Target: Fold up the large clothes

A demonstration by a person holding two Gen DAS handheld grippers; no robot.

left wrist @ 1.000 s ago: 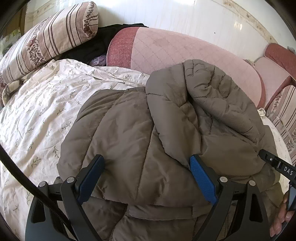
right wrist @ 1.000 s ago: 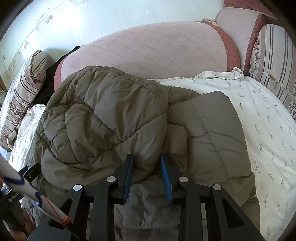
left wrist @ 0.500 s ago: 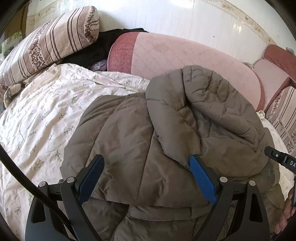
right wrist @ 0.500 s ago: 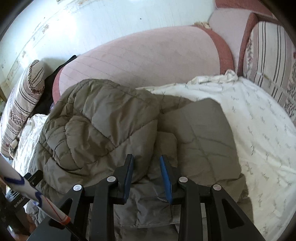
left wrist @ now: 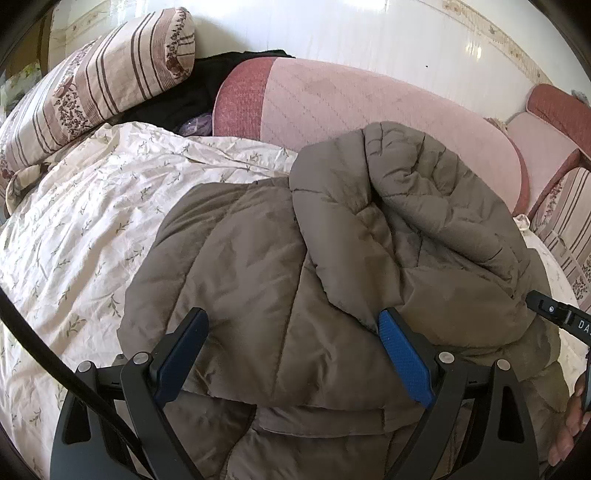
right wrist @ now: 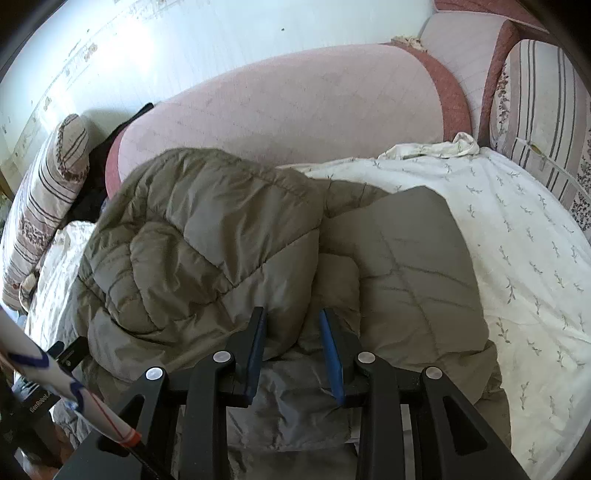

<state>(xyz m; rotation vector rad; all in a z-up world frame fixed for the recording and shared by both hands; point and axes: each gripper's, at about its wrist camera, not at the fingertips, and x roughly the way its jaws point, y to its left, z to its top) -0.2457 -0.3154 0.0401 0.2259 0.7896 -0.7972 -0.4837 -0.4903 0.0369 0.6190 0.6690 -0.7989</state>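
- Grey-brown quilted padded jacket (left wrist: pixel 258 280) lay bunched on a bed with a cream floral-print sheet (left wrist: pixel 81 229), its far part folded over in a thick roll before a pink quilted cushion (left wrist: pixel 351 99).
- Left hand-held gripper (left wrist: pixel 291 332) hovered over the jacket, jaws spread wide, gripping nothing.
- Right hand-held gripper (right wrist: pixel 291 332): jaws narrowly parted above a crease of jacket; whether they pinched fabric, cannot tell.
- Striped floral pillow (left wrist: pixel 96 85) at the far left.

A home, a bedroom or sitting room: a floral sheet (left wrist: pixel 85 236) covers a bed, a pink padded backrest (left wrist: pixel 351 107) runs along the white wall (left wrist: pixel 332 33), and striped pillows (left wrist: pixel 99 85) lean nearby.
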